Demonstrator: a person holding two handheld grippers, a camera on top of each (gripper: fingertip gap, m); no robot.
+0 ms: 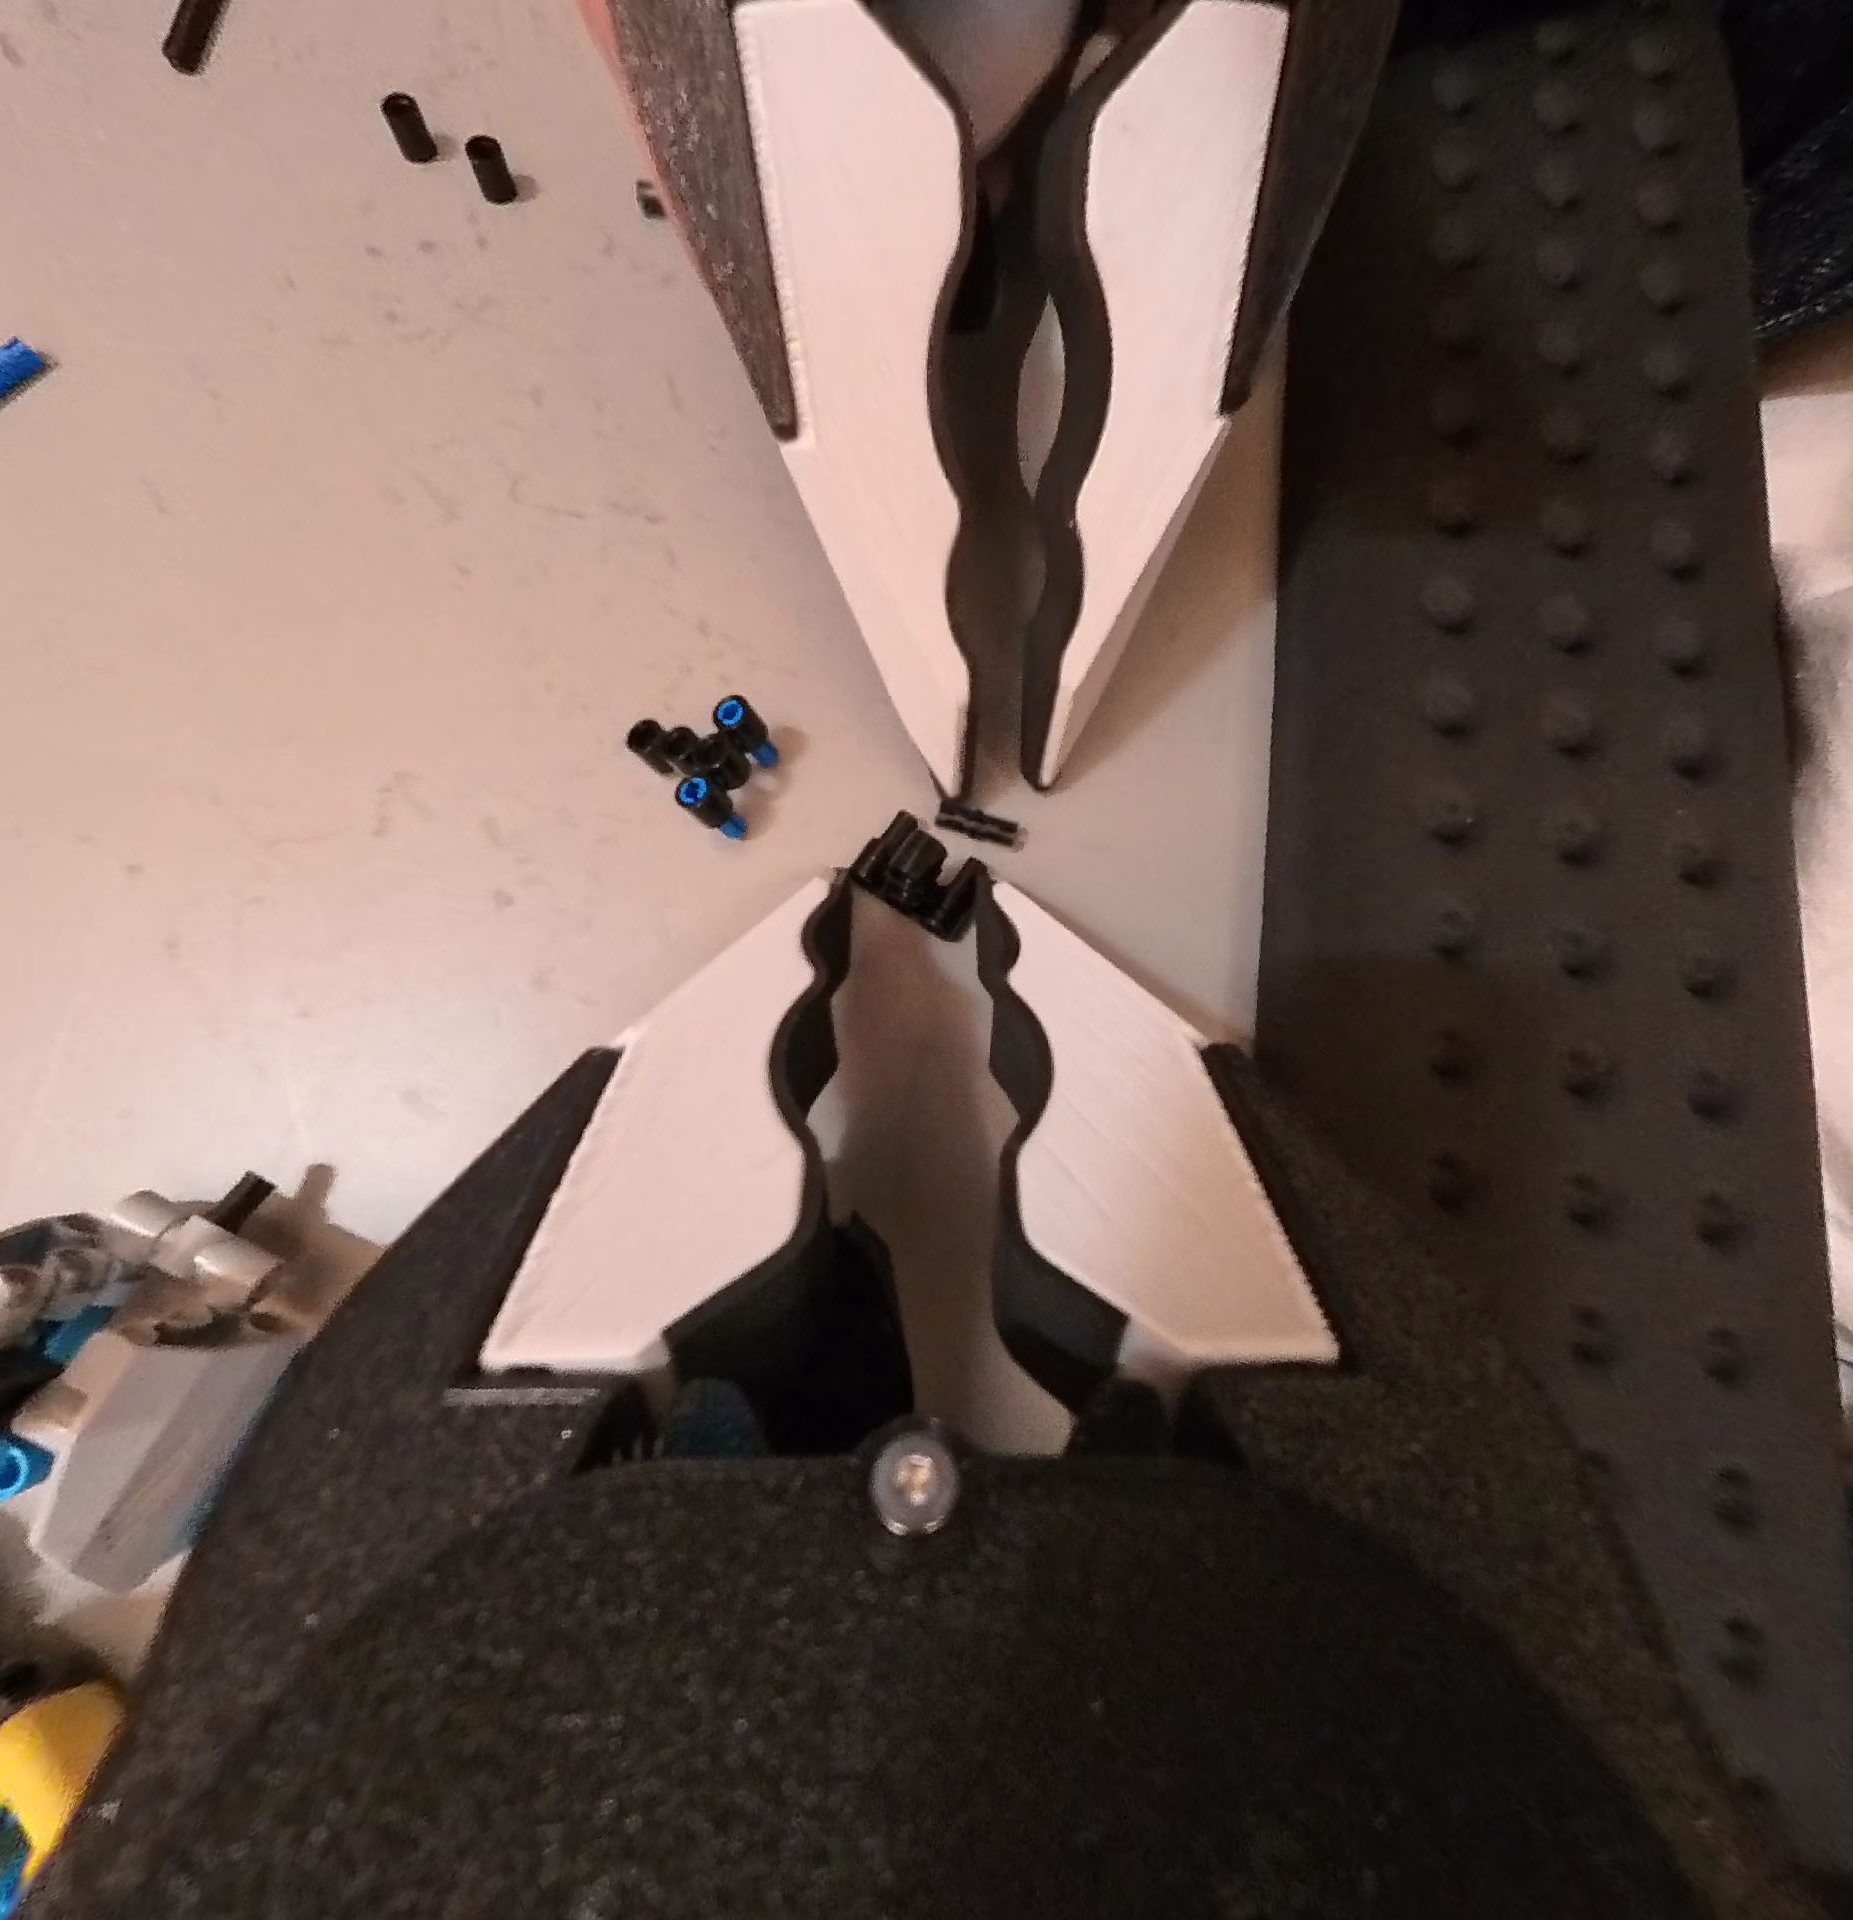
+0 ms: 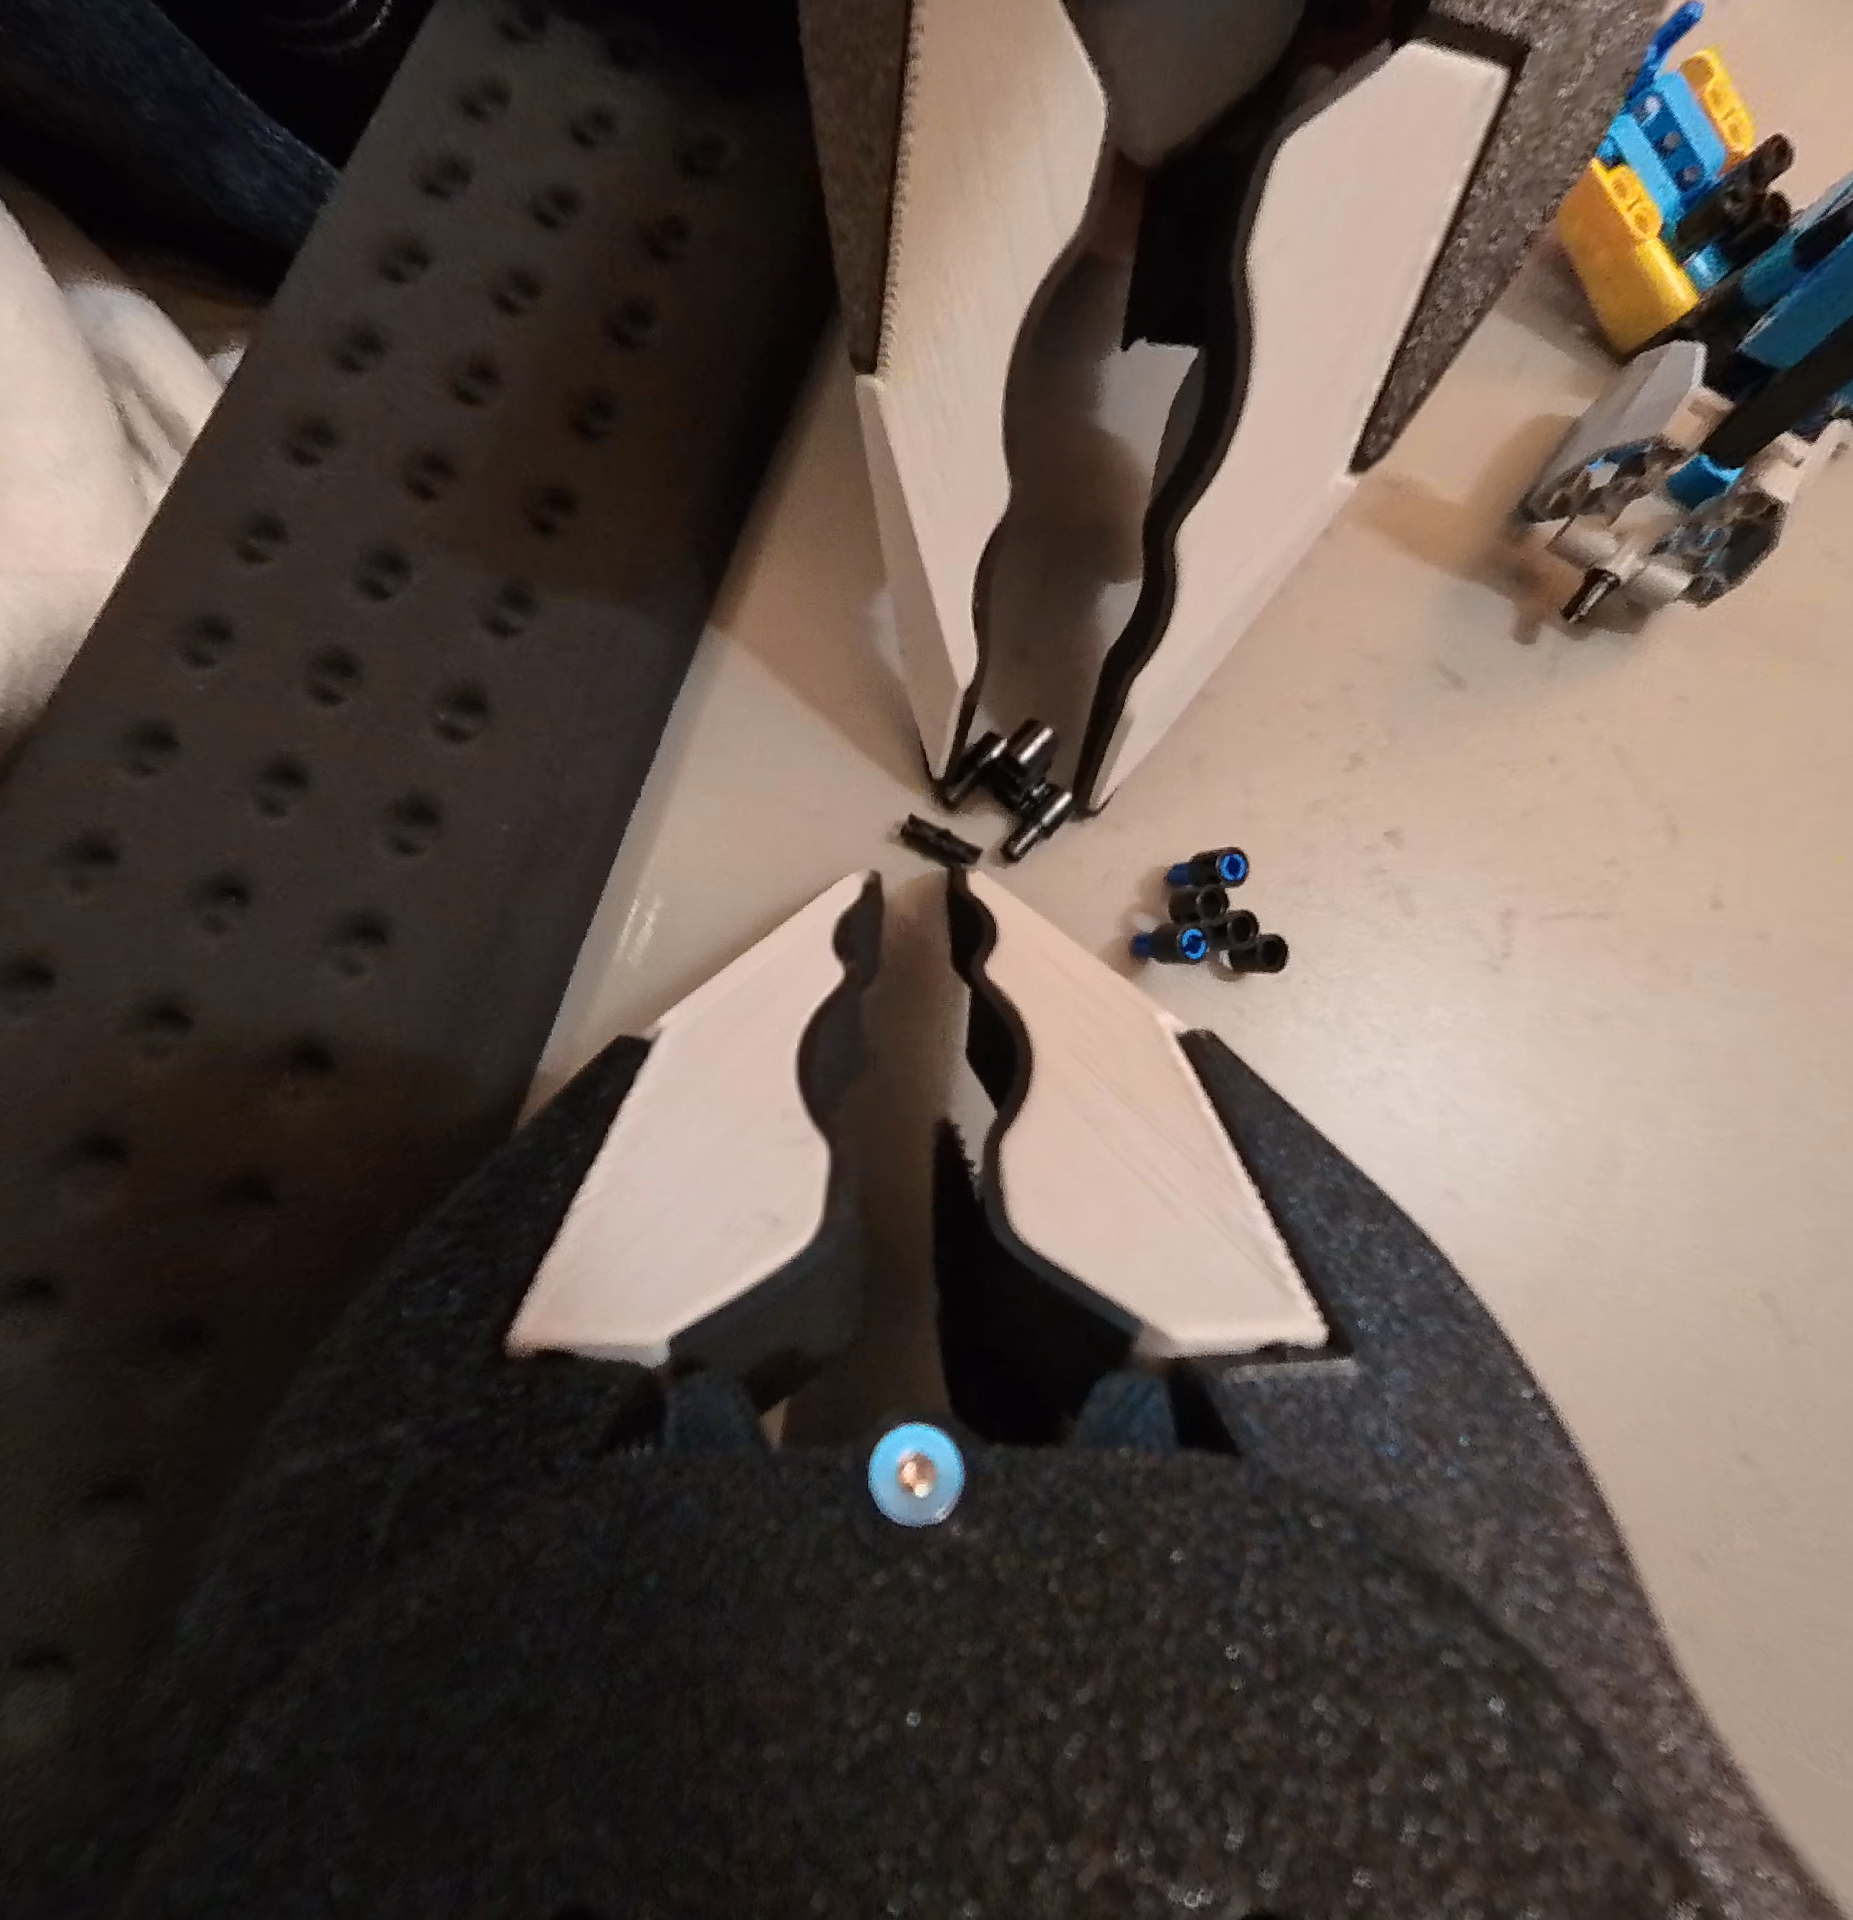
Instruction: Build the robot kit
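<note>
Black connector piece (image 1: 917,873): small plastic building part with several short barrels, clamped between the fingertips of the left gripper (image 1: 917,883), which is clenched on it just above the tabletop (image 1: 330,623). Seen from the right wrist view, the same piece (image 2: 1005,779) sits at the tips of the opposing gripper (image 2: 1010,790), one barrel jutting toward the camera.

Black pin (image 1: 977,826): short ribbed peg lying flat on the table, between the two sets of tips, just beside the held piece; whether it touches it cannot be told. Also visible at (image 2: 940,840).

Right gripper (image 2: 917,883): pointed nose to nose at the left one, its tips just short of the pin. Jaws narrowly apart, nothing between them. In the left wrist view it (image 1: 1000,769) comes down from the top edge.

Cluster of black and blue pins (image 1: 704,758): small heap on the table near the grippers' tips, apart from them; also at (image 2: 1208,920).

Dark studded strip (image 1: 1524,727): long band with rows of bumps, running along the table edge beside both grippers.

Brick assembly (image 2: 1732,364): grey, blue, yellow and black built model, well apart from the grippers.

Loose black sleeves (image 1: 449,140): scattered at the far side of the table.
</note>
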